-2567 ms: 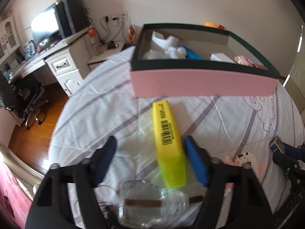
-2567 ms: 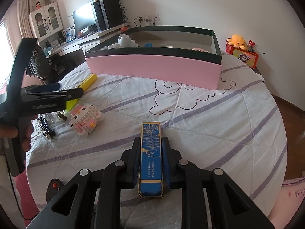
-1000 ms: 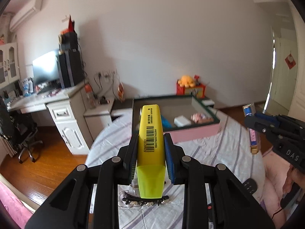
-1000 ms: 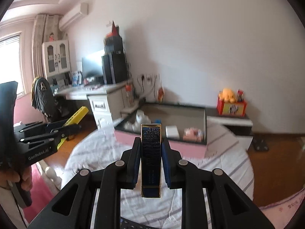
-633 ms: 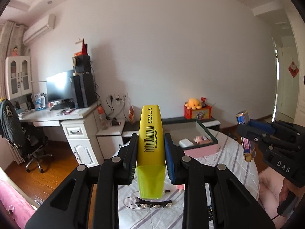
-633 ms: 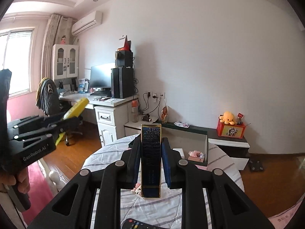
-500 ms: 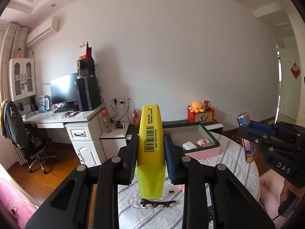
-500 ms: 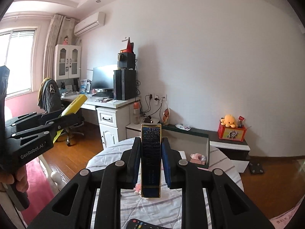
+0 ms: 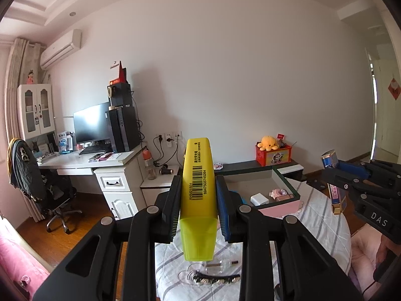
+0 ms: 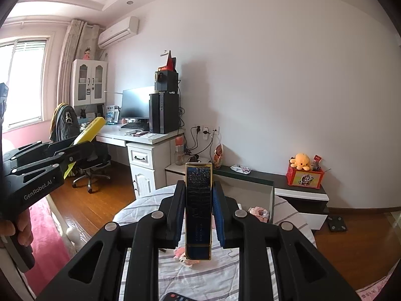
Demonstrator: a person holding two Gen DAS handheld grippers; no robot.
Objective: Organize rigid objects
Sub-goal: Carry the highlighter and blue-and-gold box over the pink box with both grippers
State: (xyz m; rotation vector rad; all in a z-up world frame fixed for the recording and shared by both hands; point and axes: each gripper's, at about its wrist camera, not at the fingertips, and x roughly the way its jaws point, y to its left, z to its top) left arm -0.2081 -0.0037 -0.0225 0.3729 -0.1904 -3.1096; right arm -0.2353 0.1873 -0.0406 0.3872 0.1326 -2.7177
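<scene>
left gripper (image 9: 198,195): jaws clamped on yellow highlighter (image 9: 198,175), held above table (image 9: 323,223) | right gripper (image 10: 198,208): jaws clamped on blue-gold case (image 10: 198,200), held above table | box (image 9: 285,205): pink-sided, open, on table; contains white block (image 9: 259,198), pink item (image 9: 279,192), blue item partly hidden

The yellow highlighter (image 9: 198,195) hides part of the pink-sided box (image 9: 280,207) behind it. A remote control (image 10: 175,297) is cut off by the bottom edge. The box's small contents are too small to identify.
</scene>
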